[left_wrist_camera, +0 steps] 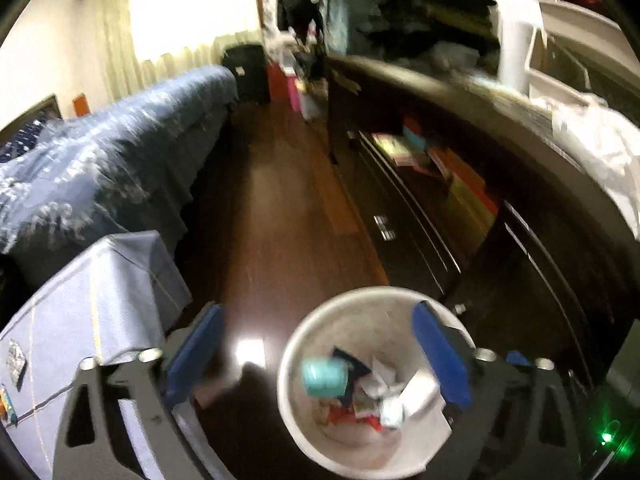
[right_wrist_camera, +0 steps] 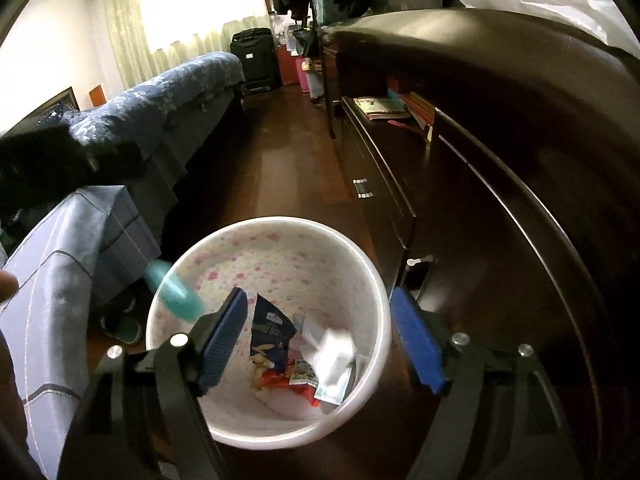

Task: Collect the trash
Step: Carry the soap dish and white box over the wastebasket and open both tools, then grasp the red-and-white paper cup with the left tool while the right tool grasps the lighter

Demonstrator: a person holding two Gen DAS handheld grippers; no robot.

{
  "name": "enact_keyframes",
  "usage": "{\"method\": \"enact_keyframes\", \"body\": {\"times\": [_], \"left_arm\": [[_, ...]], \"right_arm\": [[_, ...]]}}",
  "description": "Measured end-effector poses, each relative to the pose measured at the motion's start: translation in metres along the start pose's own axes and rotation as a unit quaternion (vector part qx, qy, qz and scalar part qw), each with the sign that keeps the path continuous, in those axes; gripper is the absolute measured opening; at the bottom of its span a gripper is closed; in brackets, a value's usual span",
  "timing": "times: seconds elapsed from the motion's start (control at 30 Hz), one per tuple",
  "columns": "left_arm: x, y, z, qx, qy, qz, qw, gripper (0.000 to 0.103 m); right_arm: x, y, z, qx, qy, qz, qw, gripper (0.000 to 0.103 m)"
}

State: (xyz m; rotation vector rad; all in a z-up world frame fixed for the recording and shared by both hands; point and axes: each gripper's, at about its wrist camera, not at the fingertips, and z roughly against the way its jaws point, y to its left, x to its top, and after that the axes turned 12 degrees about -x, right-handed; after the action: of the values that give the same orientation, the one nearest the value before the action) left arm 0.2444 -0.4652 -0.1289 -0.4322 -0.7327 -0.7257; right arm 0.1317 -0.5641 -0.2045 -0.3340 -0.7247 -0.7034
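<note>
1. Your left claw [left_wrist_camera: 316,356] is spread wide and grips nothing; a blurred teal object [left_wrist_camera: 324,378] shows between its fingers, over the white bin [left_wrist_camera: 292,412].
2. Your right claw [right_wrist_camera: 316,338] is also wide open and empty — its fingers straddle the bin [right_wrist_camera: 372,280]; the teal object [right_wrist_camera: 176,292] blurs across the bin's left rim.
3. The bin stands on the floor beside the dark cabinet [right_wrist_camera: 500,200] — wrappers [right_wrist_camera: 272,336] and paper scraps lie inside.

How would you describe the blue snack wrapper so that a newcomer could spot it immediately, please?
Find the white round trash bin on the dark wood floor beside the dresser. Inside, among pale paper scraps, the blue snack wrapper stands up, the only dark blue piece with printed lettering.
</note>
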Motion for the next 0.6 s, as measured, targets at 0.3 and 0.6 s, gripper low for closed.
{"method": "enact_keyframes", "body": {"times": [0.3,0.6], "left_arm": [[0.002,0.005,0.024,0.011,-0.020,-0.012,0.9997,0.099],[-0.025,0.048,0.091,0.063,-0.051,0.011,0.9967,0.099]], "right_arm": [[-0.002,0.000,0.018,0.007,0.001,-0.004,1.000,0.078],[-0.001,0.036,0.080,0.056,-0.035,0.038,0.997,0.085]]}}
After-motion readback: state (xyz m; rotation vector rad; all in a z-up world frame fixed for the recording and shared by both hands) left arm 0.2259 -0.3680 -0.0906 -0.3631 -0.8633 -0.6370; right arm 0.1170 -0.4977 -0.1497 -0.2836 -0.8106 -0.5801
